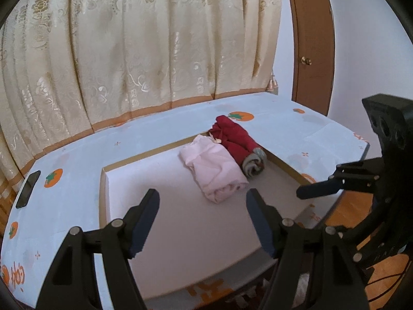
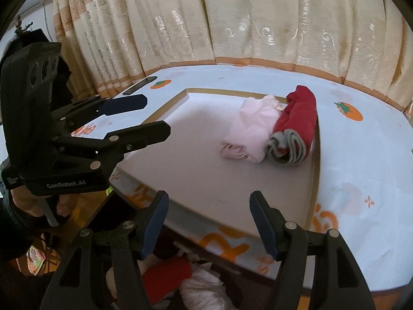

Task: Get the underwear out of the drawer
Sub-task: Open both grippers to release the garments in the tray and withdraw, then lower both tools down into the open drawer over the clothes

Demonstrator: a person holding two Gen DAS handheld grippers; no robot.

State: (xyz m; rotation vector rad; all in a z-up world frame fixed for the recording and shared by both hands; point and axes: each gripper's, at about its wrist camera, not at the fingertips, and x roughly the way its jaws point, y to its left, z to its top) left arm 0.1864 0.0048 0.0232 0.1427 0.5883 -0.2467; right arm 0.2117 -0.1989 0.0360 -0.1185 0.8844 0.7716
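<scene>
A shallow white drawer is set into the table top. Two rolled pieces of underwear lie in its far right corner: a pale pink one and, touching it on the right, a dark red one with a grey waistband. My left gripper is open and empty over the drawer's near part, short of the pink roll; it also shows in the right wrist view. My right gripper is open and empty at the drawer's front edge; one of its fingers shows in the left wrist view.
The table has a pale blue cloth with orange persimmon prints. A black phone lies at its left edge. A cream curtain hangs behind. A wooden door stands at the right. Cloth items lie under the table.
</scene>
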